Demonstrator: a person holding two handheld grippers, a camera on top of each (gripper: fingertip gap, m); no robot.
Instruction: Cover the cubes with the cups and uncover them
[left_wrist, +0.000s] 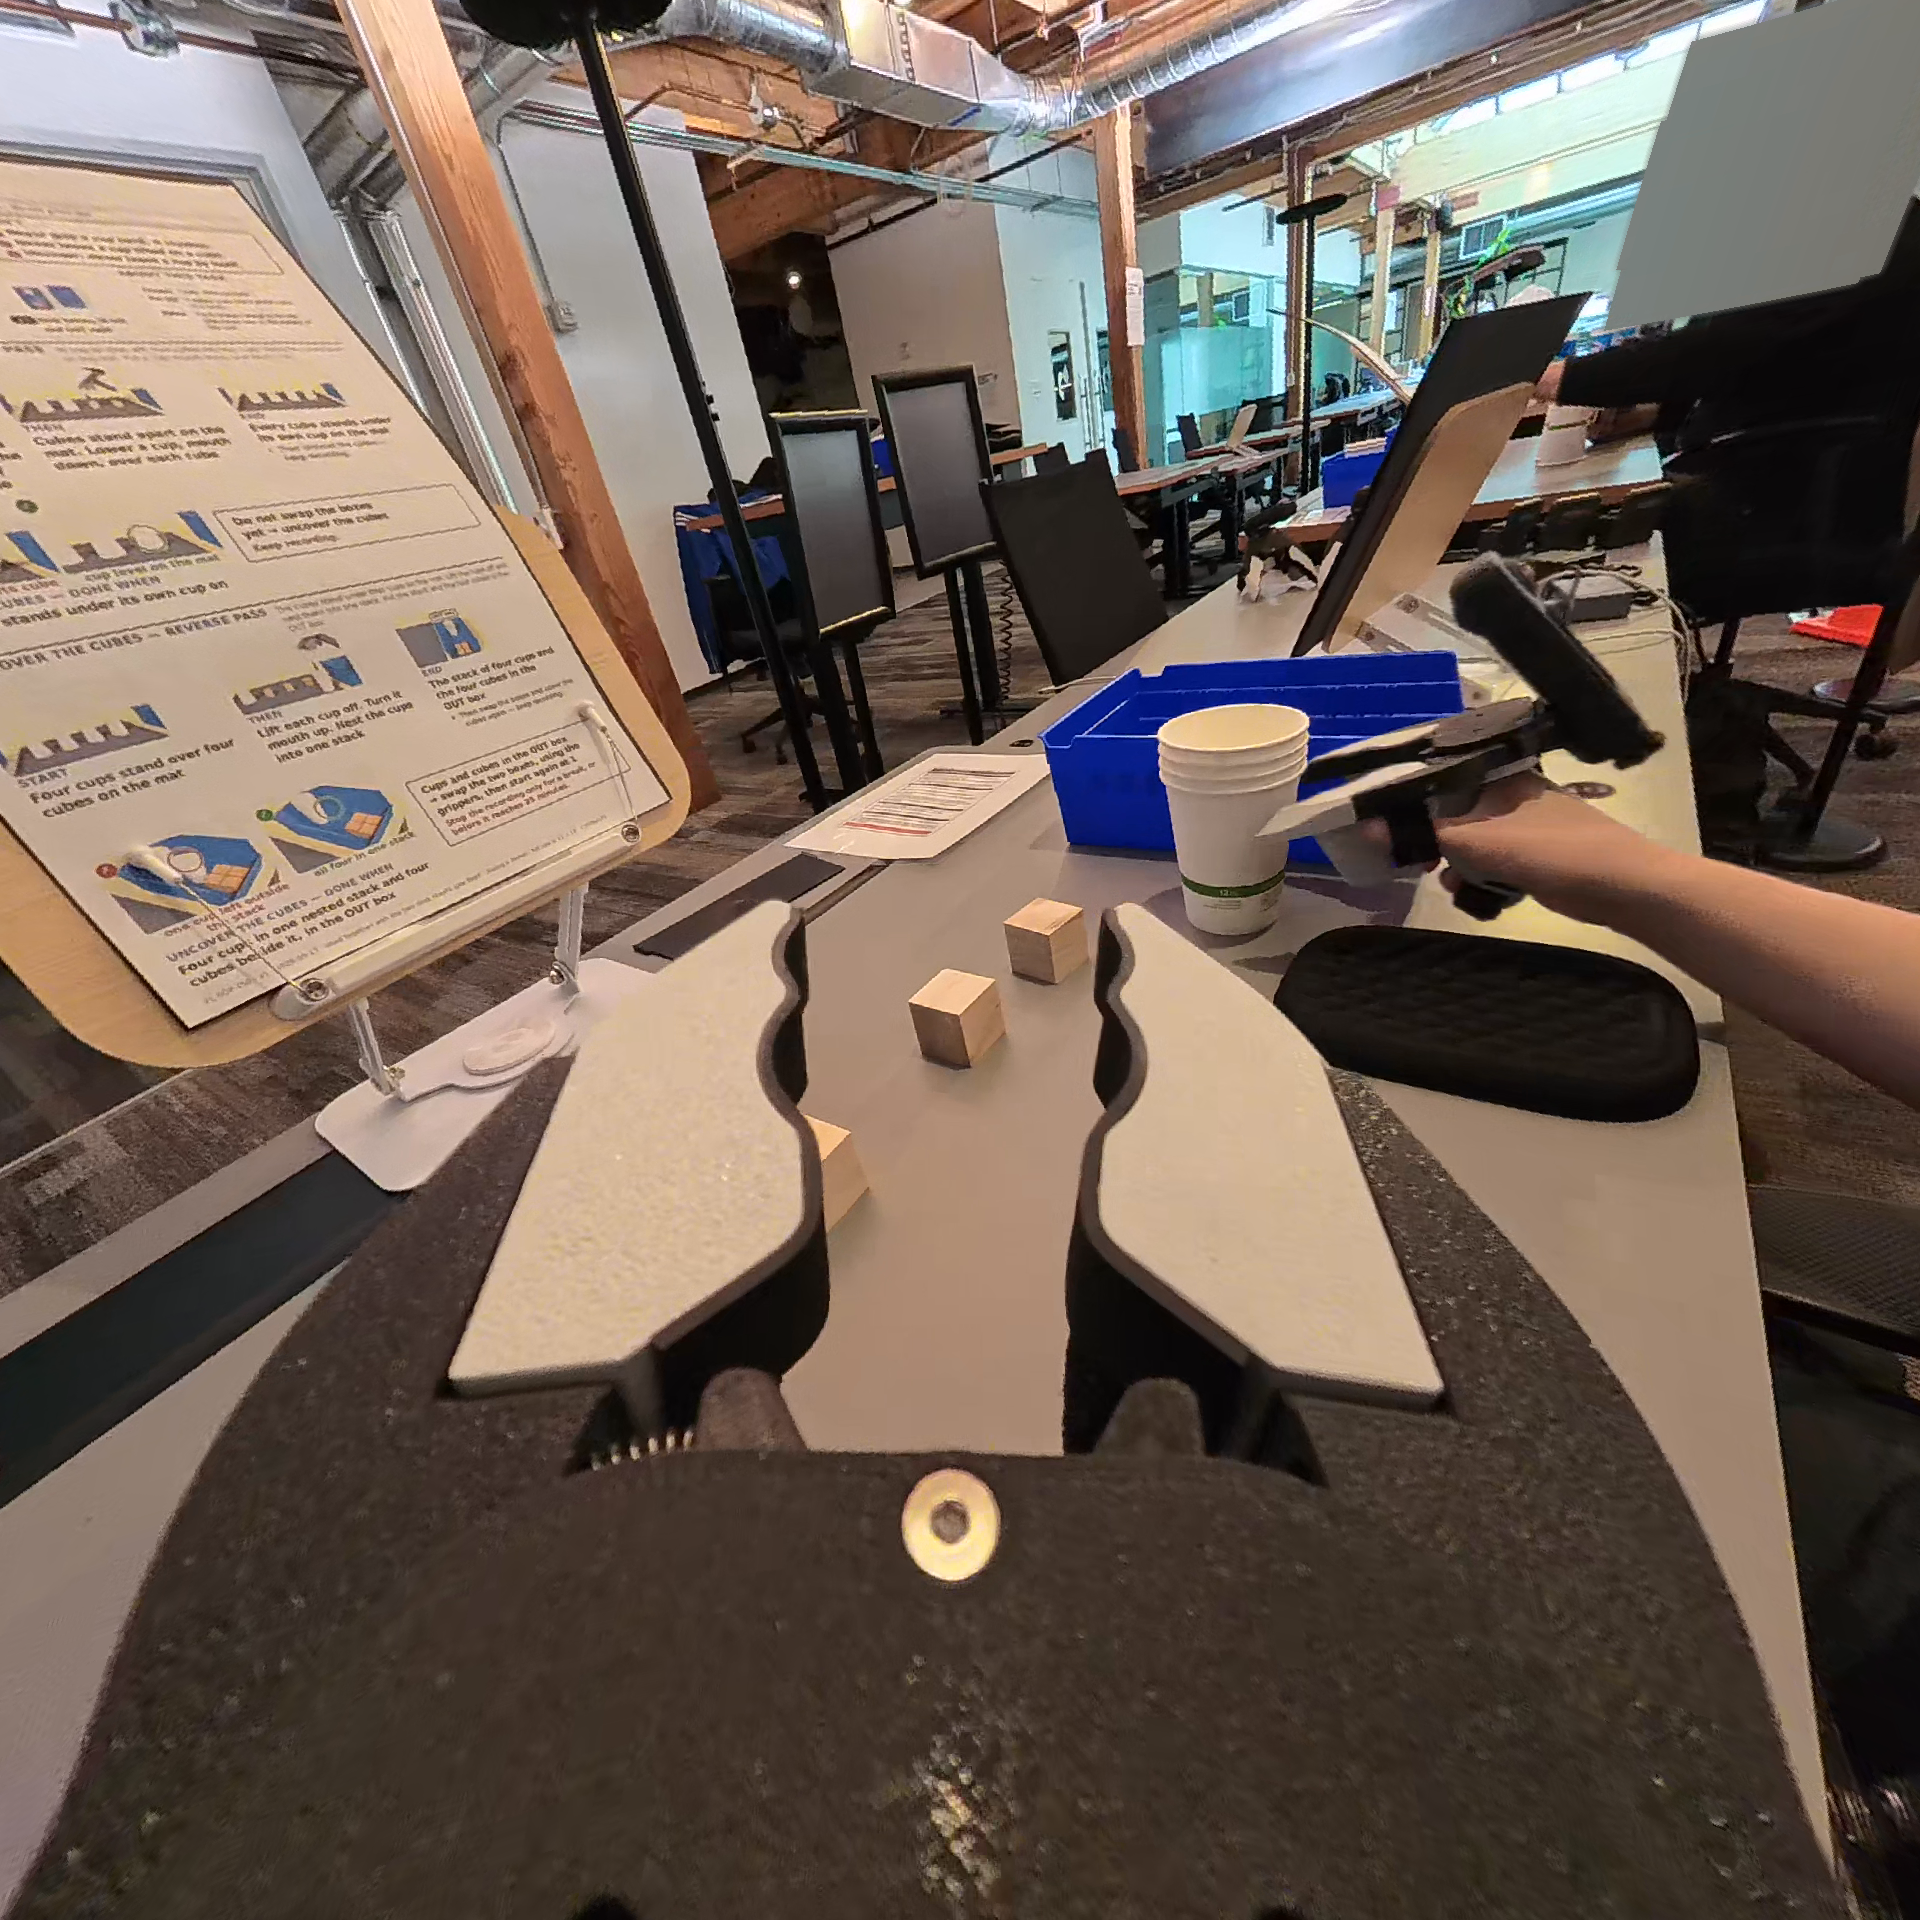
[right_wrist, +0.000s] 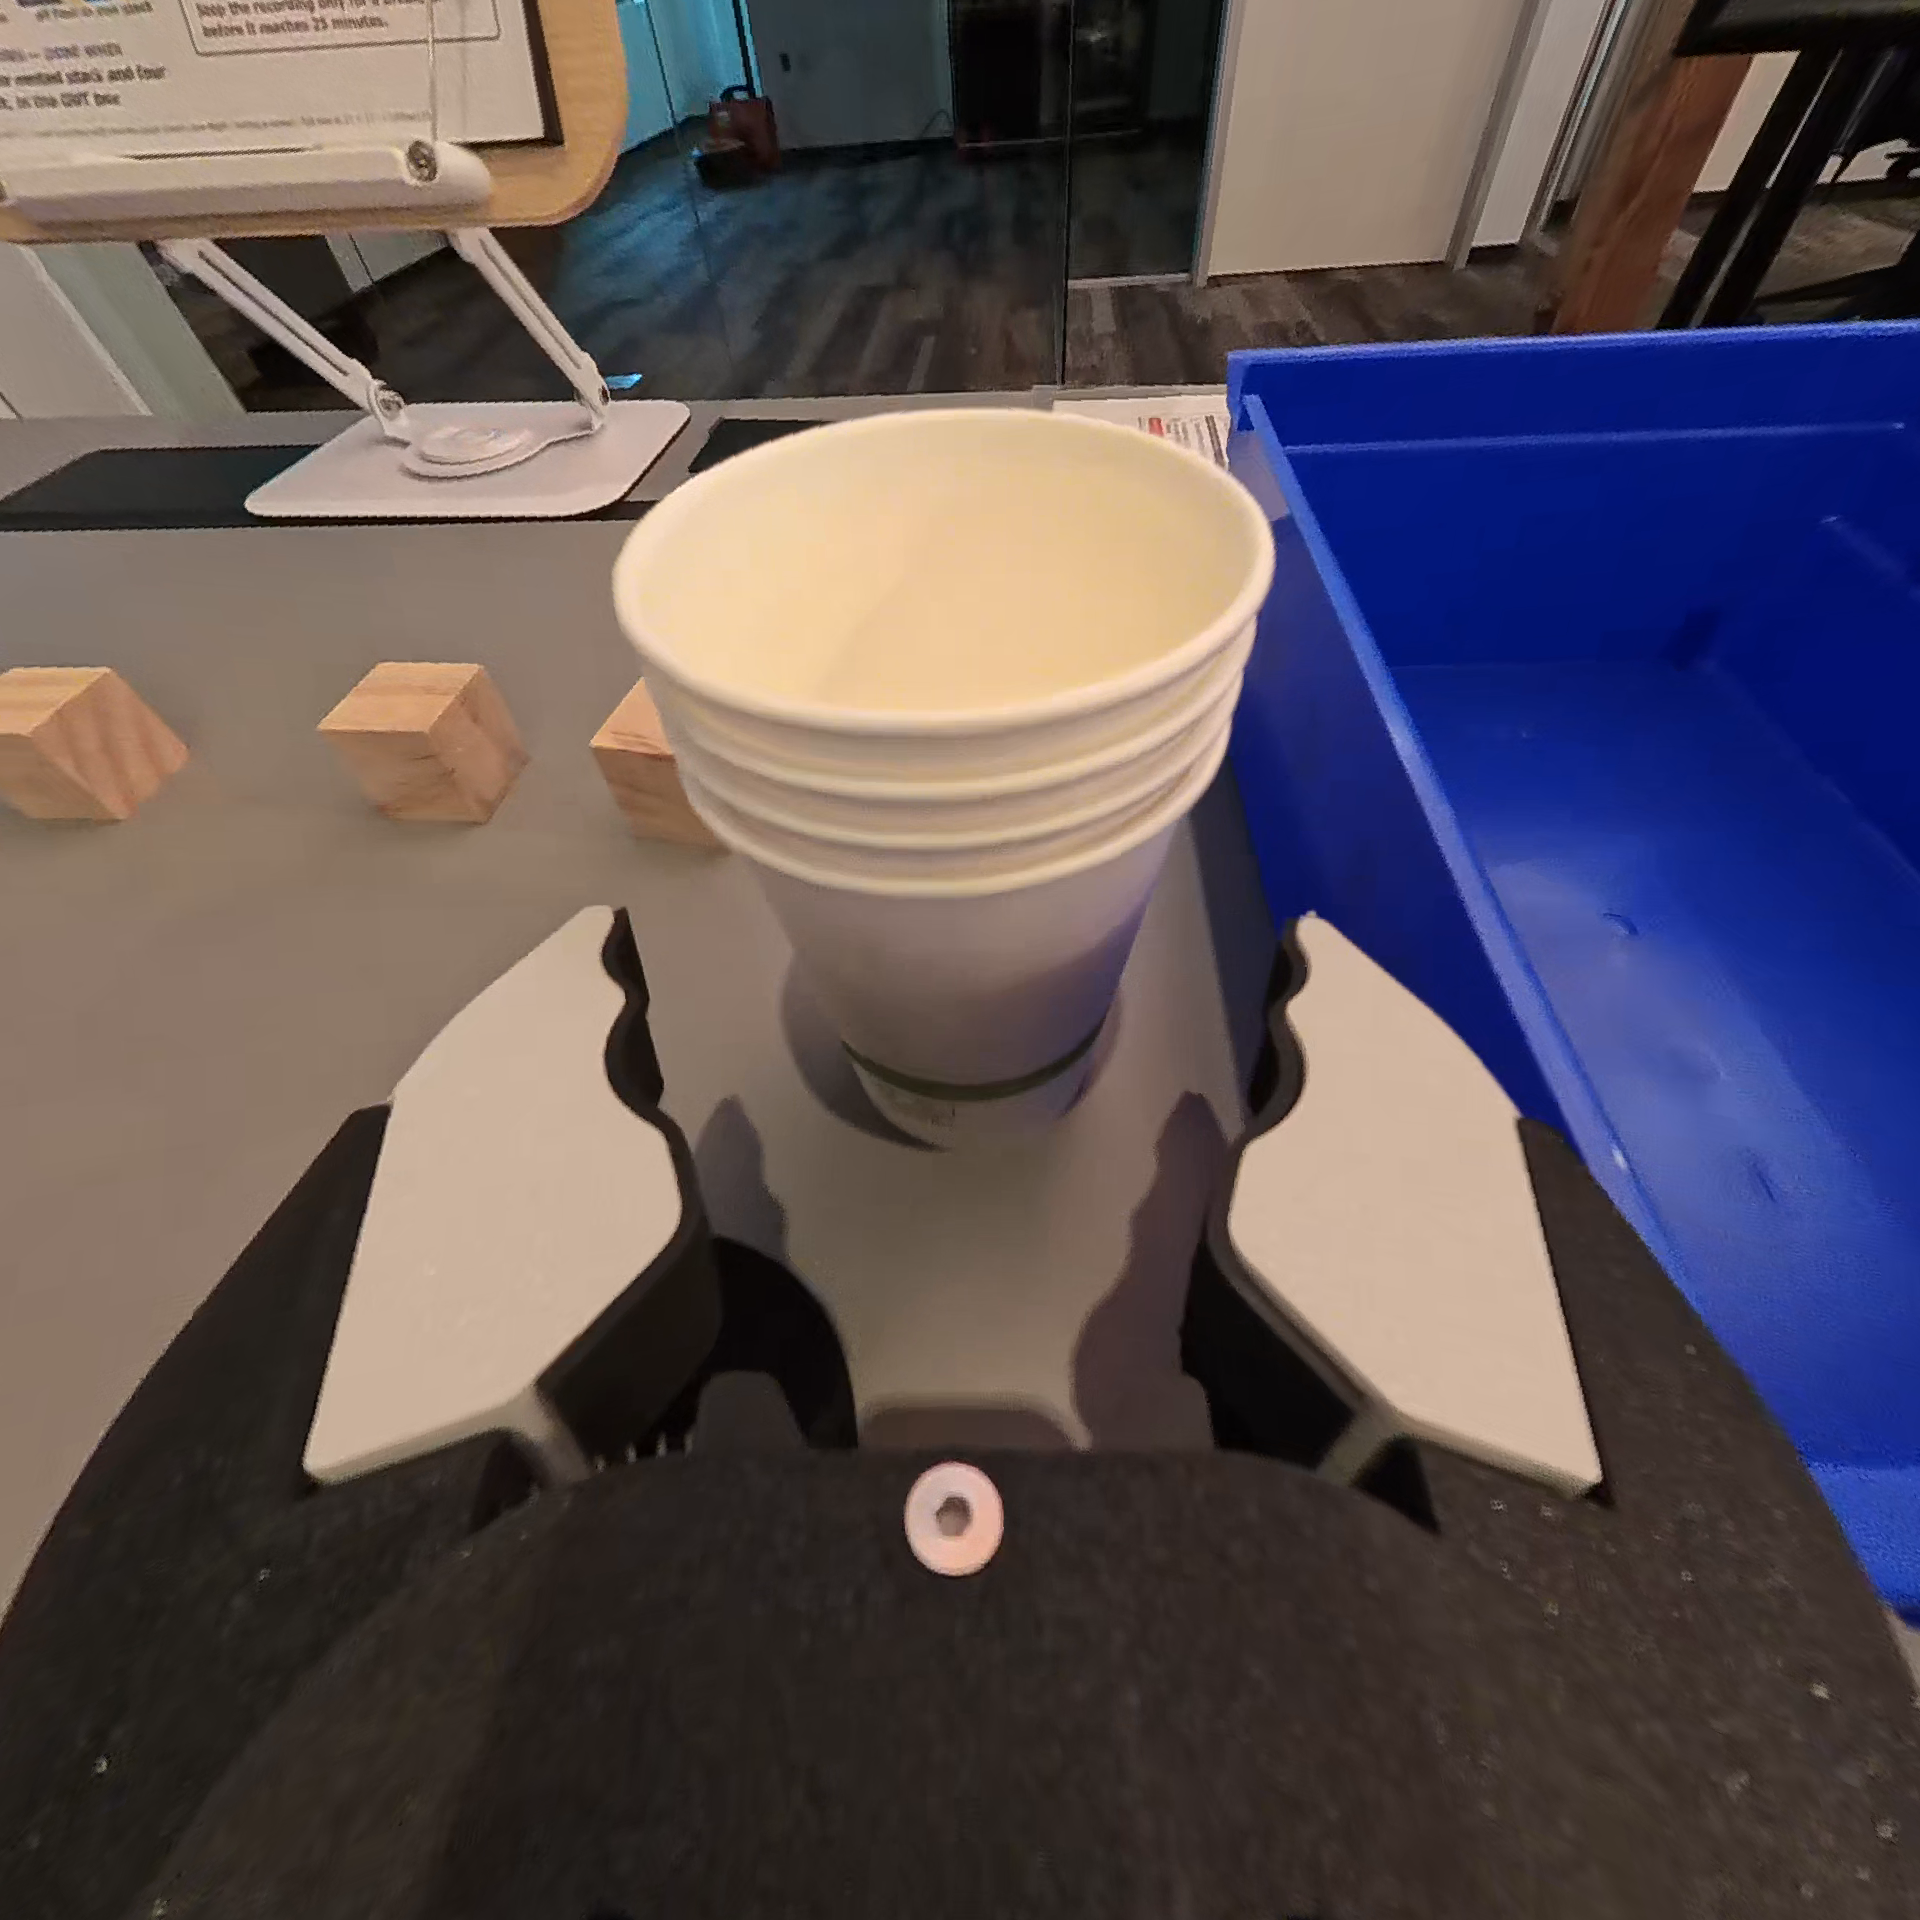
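We take the stack of cups (right_wrist: 940, 769) as our landmark: it stands upright, mouth up, on the grey worktop (right_wrist: 260, 987), just beside the blue bin (right_wrist: 1621, 790). Three wooden cubes (right_wrist: 426, 743) sit in a row on the stack's far side from the bin, uncovered. Our right tongs (right_wrist: 951, 1018) are spread wide around the stack's base, not touching it. Our left tongs (left_wrist: 951, 1029) are also wide and empty above the cubes. We judge the risks to be squeezing too hard and crumpling the paper, or lifting all the nested cups together.
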